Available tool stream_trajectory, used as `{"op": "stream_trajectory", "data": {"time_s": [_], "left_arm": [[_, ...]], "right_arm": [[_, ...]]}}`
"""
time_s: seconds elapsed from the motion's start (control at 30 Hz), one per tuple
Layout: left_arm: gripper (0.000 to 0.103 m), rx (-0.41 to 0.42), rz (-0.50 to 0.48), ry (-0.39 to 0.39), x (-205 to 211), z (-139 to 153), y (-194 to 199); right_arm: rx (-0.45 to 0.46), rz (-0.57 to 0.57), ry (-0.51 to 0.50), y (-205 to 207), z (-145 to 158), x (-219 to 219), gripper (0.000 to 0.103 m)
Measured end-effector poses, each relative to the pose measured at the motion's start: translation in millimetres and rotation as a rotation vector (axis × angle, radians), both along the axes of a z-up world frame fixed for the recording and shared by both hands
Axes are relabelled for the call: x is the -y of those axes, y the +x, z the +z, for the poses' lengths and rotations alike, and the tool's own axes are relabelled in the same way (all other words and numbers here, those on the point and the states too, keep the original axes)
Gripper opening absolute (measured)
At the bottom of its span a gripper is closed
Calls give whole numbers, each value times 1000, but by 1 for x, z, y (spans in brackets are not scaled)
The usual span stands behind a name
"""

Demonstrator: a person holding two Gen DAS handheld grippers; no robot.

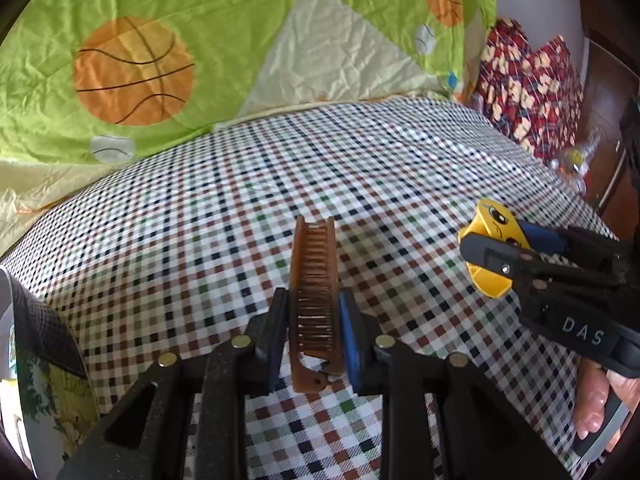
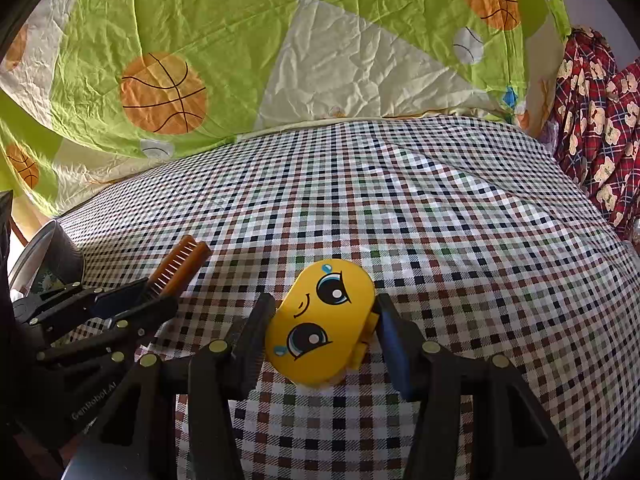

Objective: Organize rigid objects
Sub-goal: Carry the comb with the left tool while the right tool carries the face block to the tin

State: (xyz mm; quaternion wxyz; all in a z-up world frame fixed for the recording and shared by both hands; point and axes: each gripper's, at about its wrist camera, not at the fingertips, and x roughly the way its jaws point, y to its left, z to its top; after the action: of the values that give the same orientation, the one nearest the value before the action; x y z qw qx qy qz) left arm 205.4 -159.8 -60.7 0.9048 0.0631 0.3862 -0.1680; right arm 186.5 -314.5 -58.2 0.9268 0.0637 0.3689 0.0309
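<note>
My left gripper (image 1: 314, 312) is clenched on a brown folding comb (image 1: 316, 292), its black pad on one flank and the blue-faced pad on the other. The comb is translucent amber-brown plastic, long and narrow, with a row of fine teeth running down a channel between two smooth rails; a small hinge hole shows at the end nearest me. It points away from me over the checked cloth (image 1: 240, 216), a flat woven-look sheet of small dark, rust and green squares on white.

My right gripper (image 2: 324, 320) grasps a yellow toy case (image 2: 320, 320), a glossy, rounded, bean-shaped plastic shell printed with two big cartoon eyes, a smile and blue drops. Both fingers press its sides, and it sits low over the checked cloth. Seen from the left wrist, this case is to the right of the comb and well apart from it.

Beyond the far edge of the checked cloth lies a crumpled quilt (image 1: 200, 40), green and cream with orange basketballs. At that cloth's far right corner is a heap of red plaid fabric (image 1: 528, 92) with pale bear shapes.
</note>
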Motion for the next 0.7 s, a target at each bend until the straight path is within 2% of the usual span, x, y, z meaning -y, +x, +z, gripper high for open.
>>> {"op": "stream_trajectory", "data": {"time_s": [0.37, 0.53, 0.7], "left_arm": [[24, 144, 192, -120, -45, 16, -23], [24, 229, 247, -149, -55, 25, -36], [24, 289, 272, -137, -60, 31, -46]], "right_arm": [[140, 56, 6, -16, 15, -25, 53], [169, 70, -26, -20, 18, -37, 53], [195, 74, -24, -23, 20, -39, 53]]}}
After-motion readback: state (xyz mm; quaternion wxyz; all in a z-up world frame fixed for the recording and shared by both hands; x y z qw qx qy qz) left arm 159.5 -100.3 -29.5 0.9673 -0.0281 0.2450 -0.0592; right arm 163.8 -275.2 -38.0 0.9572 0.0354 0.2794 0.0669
